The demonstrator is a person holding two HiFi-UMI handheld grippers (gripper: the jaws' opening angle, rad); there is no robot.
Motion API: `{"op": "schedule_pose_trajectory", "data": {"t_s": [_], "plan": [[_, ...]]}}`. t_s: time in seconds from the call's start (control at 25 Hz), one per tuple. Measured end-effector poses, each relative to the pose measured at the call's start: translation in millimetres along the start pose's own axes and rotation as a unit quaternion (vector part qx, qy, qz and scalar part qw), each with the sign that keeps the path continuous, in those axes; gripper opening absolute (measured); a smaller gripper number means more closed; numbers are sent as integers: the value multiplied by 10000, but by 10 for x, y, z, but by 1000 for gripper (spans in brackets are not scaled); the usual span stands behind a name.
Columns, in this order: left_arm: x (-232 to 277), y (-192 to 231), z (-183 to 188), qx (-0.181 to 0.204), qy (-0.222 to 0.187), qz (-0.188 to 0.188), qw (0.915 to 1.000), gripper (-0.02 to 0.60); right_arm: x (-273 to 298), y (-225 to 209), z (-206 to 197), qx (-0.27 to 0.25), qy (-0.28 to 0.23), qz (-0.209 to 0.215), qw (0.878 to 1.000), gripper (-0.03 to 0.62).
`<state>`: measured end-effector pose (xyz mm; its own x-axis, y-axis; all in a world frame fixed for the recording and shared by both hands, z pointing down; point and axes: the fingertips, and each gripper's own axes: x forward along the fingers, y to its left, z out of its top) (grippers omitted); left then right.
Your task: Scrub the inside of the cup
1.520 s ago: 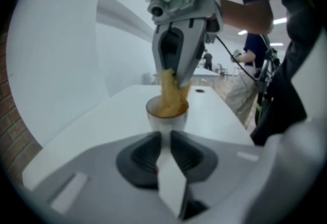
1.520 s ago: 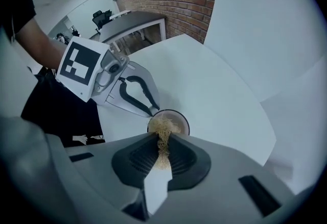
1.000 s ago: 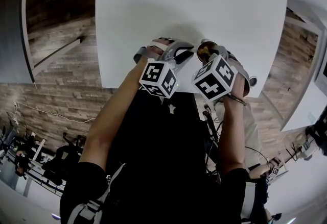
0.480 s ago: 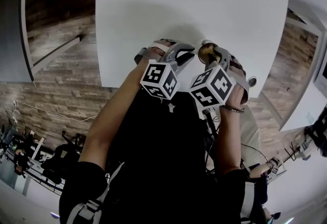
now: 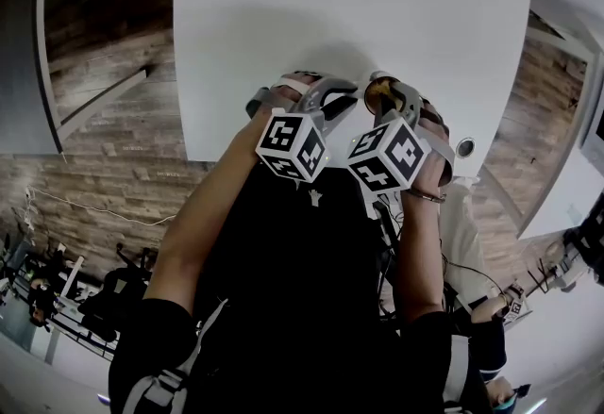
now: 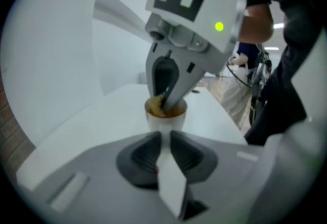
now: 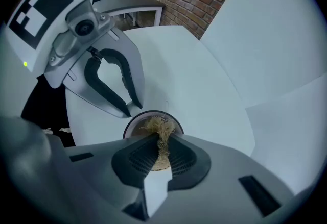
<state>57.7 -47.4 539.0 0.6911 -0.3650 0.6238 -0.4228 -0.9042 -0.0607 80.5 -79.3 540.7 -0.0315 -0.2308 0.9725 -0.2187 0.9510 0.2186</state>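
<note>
Cup (image 6: 164,116), white outside and brownish inside, stands upright on the white table (image 5: 377,7), with the left gripper (image 6: 164,135) beside it, jaws closed on the cup's wall. Right at the cup's mouth, the right gripper (image 7: 162,141) pinches a tuft of tan, stringy scrubber (image 7: 159,127) tight between its jaws, the loose end reaching down into the cup.
</note>
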Motion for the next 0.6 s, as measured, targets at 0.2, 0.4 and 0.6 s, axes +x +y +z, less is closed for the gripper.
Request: {"op": "schedule_pose_trajectory", "data": {"t_s": [0.2, 0.4, 0.6], "plan": [[5, -11, 15, -44, -12, 20, 10000, 60, 134, 45, 9, -48, 245, 59, 9997, 35], [4, -15, 4, -115, -19, 149, 9998, 60, 167, 87, 53, 163, 271, 215, 9993, 35], [7, -2, 6, -146, -13, 185, 9997, 60, 69, 20, 113, 923, -267, 466, 9943, 35]]}}
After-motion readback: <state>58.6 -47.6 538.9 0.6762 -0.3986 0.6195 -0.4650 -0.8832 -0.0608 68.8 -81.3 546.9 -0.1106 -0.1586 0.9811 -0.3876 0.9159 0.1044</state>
